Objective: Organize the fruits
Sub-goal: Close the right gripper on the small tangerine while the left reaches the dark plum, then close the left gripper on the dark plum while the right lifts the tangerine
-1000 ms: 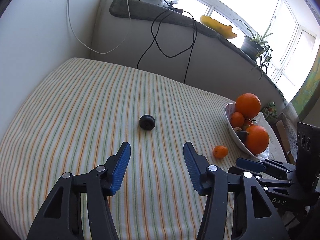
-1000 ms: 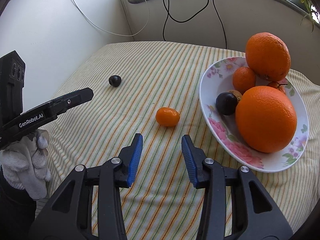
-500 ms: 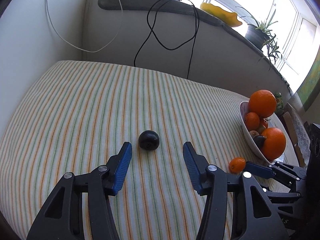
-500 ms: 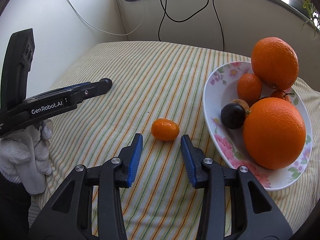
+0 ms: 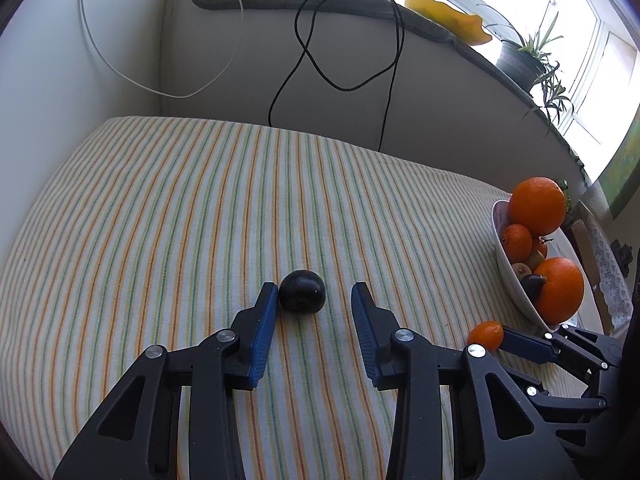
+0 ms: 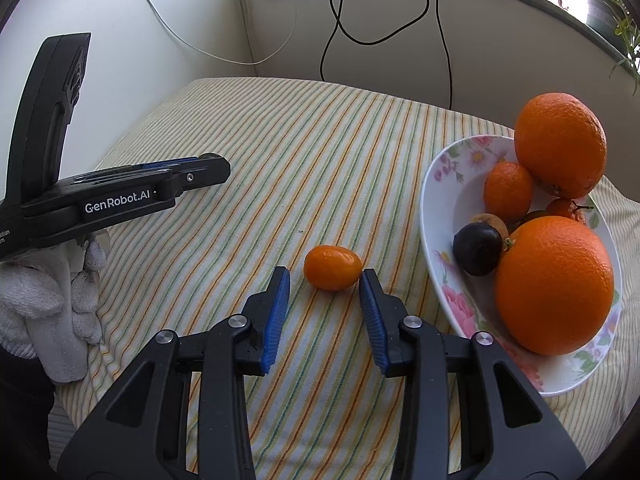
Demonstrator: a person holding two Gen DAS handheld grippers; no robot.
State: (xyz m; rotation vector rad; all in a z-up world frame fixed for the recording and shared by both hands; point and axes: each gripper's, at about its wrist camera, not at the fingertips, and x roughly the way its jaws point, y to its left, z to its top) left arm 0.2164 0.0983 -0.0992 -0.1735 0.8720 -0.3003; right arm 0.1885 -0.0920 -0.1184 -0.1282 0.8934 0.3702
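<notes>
Straddling a small, slippery plum (image 5: 302,291) at frame centre, the wide-open, empty left gripper (image 5: 315,298) should pinch its middle gently.

We see a striped tablecloth (image 5: 200,208) covering the table. Directly on it: a dark plum (image 5: 302,291) well left of the floral bowl (image 6: 444,200), a small orange kumquat (image 6: 332,267) just left of the bowl.

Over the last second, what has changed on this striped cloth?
Both tools moved forward: the left tool now brackets the dark plum, the right tool the small orange fruit. Both remain open, nothing gripped. The fruits and the filled bowl stayed put.
</notes>
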